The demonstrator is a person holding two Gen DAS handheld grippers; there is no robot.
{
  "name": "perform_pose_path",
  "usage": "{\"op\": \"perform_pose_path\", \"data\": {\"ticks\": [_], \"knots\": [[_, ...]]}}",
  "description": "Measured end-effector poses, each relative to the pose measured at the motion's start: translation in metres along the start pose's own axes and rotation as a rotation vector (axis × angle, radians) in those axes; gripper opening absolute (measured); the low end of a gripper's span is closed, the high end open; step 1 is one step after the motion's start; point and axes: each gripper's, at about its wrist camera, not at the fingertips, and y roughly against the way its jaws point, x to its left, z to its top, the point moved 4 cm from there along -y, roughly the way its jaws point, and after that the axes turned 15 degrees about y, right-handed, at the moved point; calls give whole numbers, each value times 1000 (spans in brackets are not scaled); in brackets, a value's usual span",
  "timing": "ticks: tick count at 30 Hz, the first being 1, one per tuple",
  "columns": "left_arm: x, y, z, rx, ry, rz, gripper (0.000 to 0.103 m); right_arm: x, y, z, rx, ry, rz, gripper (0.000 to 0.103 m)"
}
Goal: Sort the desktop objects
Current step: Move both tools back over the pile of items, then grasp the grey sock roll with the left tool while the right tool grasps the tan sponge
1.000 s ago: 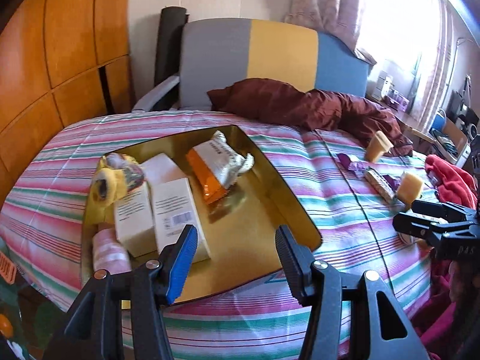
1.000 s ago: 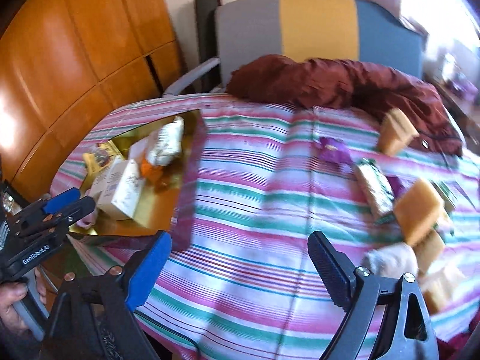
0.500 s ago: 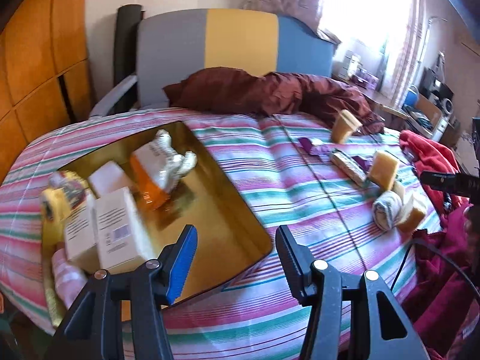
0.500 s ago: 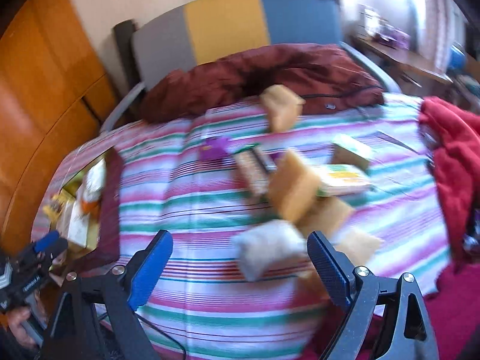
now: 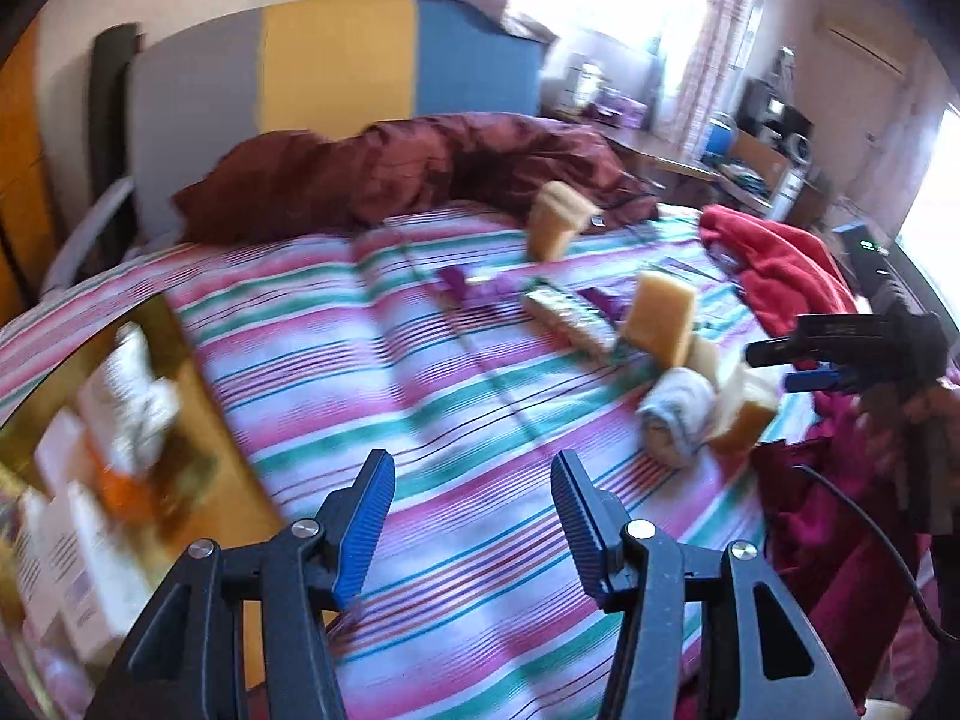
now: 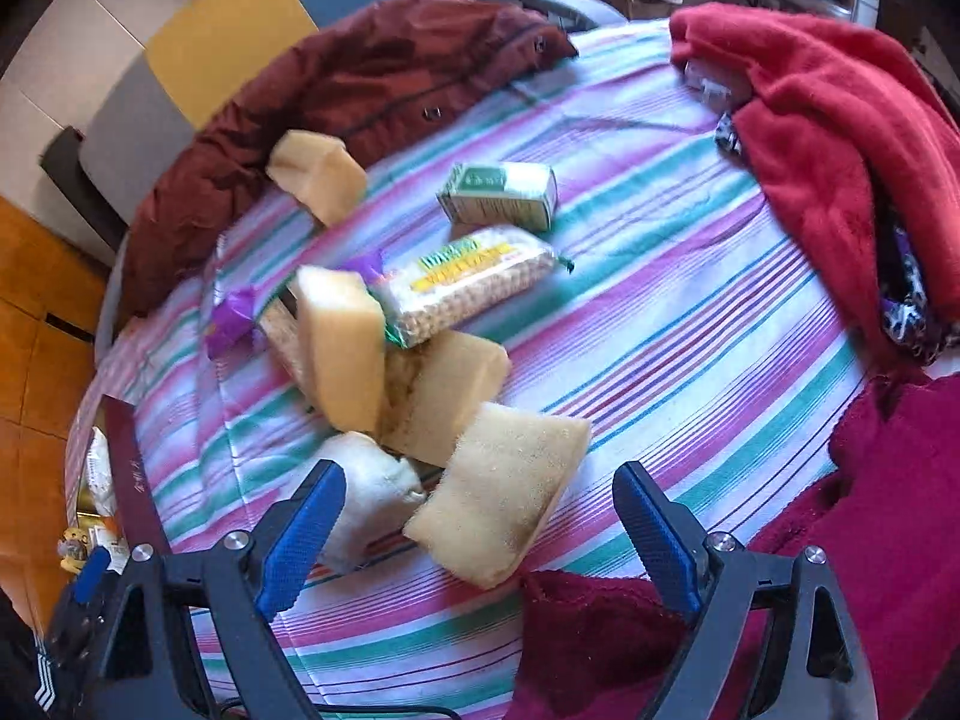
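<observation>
My right gripper point(image 6: 480, 531) has its jaws spread wide and grasps nothing; they hang above the near edge of the striped tabletop point(image 6: 690, 324), with a pale sponge point(image 6: 501, 501) and a rolled white cloth point(image 6: 366, 495) lying between and just beyond the fingertips, neither one pressed by the pads. Behind these two, a tan sponge point(image 6: 444, 399) lies flat and a yellow sponge point(image 6: 342, 348) stands on edge, touching it. A packet of crackers point(image 6: 468, 282) rests against the upright sponge, and a green carton point(image 6: 498, 195) lies just beyond the packet. A purple wrapper point(image 6: 234, 315) sits to the left of the heap, and another sponge point(image 6: 318, 174) sits farther back against a maroon jacket point(image 6: 336, 78). A red blanket point(image 6: 840, 132) covers the right side of the cloth.

My left gripper point(image 5: 474, 504) has its jaws partly apart and empty, over bare striped cloth well short of the heap. From here the same cluster lies ahead to the right, with the right gripper's tips just beside it. The gold tray point(image 5: 234, 516) lies at the left, blurred, holding white boxes point(image 5: 78, 552) and an orange-and-white packet point(image 5: 132, 414). Beyond the tabletop stands a chair with a grey, yellow and blue back point(image 5: 336, 66).
</observation>
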Motion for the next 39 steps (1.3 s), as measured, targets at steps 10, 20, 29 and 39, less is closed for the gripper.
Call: {"op": "perform_pose_path", "data": {"ticks": [10,20,29,39], "knots": [[-64,-58,1,115,-155,-150,55,-1,-20,-5,116,25,-30,74],[-114,-103,-12,207,-271,-252,62,0,-38,-1,156,54,-80,54],[-132,-137,-12,265,-260,-285,62,3,-35,-3,137,84,-101,53],[-142,-151,-19,307,-230,-362,46,4,-28,-8,110,88,-103,49]]}}
